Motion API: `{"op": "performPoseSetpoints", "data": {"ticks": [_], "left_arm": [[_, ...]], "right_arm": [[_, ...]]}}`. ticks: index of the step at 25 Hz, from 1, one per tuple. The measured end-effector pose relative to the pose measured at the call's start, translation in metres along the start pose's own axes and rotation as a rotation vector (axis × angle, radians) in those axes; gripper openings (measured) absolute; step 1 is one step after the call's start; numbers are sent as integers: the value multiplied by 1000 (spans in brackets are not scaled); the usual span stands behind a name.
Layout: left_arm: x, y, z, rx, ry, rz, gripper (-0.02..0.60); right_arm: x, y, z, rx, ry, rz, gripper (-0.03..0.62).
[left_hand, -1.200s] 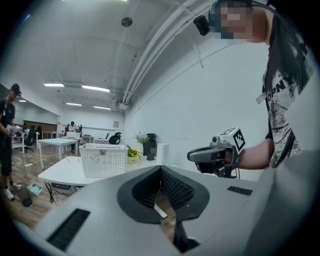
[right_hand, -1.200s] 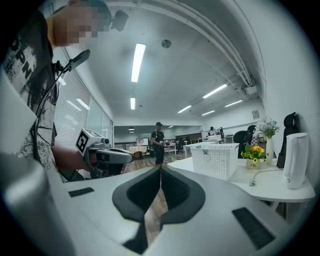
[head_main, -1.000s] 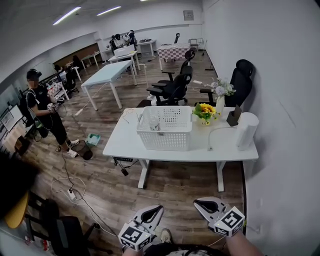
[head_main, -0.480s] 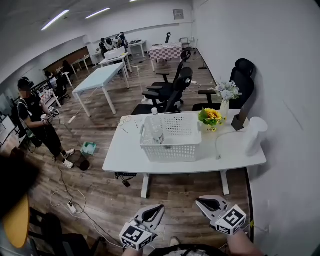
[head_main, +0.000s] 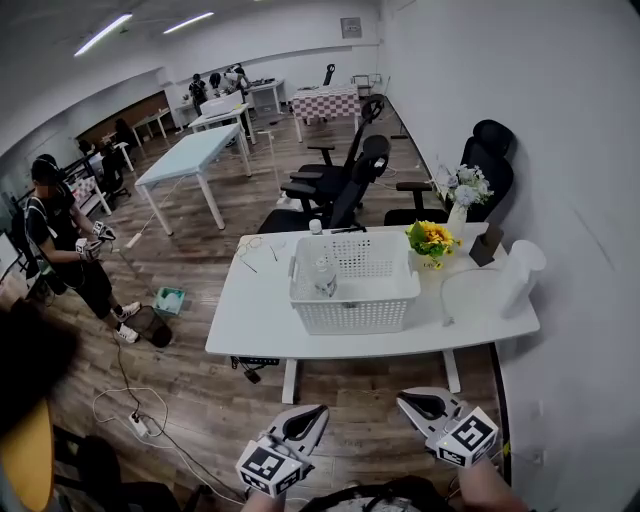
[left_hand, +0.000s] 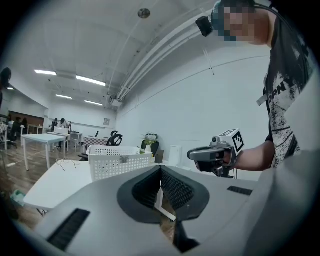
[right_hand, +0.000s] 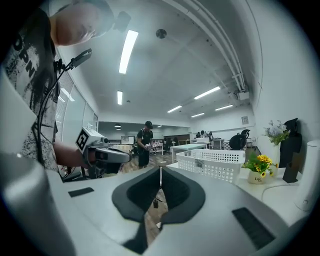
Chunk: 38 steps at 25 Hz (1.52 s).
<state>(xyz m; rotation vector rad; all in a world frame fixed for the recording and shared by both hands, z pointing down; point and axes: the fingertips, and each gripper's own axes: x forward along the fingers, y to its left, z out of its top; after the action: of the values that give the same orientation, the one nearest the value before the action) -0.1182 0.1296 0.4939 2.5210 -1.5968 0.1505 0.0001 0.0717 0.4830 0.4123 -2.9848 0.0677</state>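
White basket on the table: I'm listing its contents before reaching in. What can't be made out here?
- Head view: the basket holds a clear bottle-like thing, too small to identify; its near wall hides part of the floor.
- Left gripper view: the basket's perforated wall hides the inside.
- Right gripper view: likewise, the basket is seen side-on, from below the rim.

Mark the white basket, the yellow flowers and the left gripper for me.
white basket (head_main: 355, 314), head view, front wall.
yellow flowers (head_main: 431, 236), head view, the blooms.
left gripper (head_main: 318, 410), head view, tip of its closed jaws.
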Motion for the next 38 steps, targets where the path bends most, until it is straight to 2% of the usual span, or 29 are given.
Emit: {"op": "performPoseSetpoints", "data": {"ticks": [8,14,20,29,38], "left_arm": [[1,25,-3,4,-6,3,11],[15,39,-2,-1,7,14,11],[50,65,8,5,2,42,11],[110,108,48,15,-22,107,11],[163,136,70,39,-22,176,11]], "right_arm": [[18,0,3,-20,18,4,22],[32,-16,3,-23,31,19,23],[57,-54,8,-27,15,62,23],[92,-122,45,-55,-13,150,23],[116,-170,72,-94,-43,253,23]]}}
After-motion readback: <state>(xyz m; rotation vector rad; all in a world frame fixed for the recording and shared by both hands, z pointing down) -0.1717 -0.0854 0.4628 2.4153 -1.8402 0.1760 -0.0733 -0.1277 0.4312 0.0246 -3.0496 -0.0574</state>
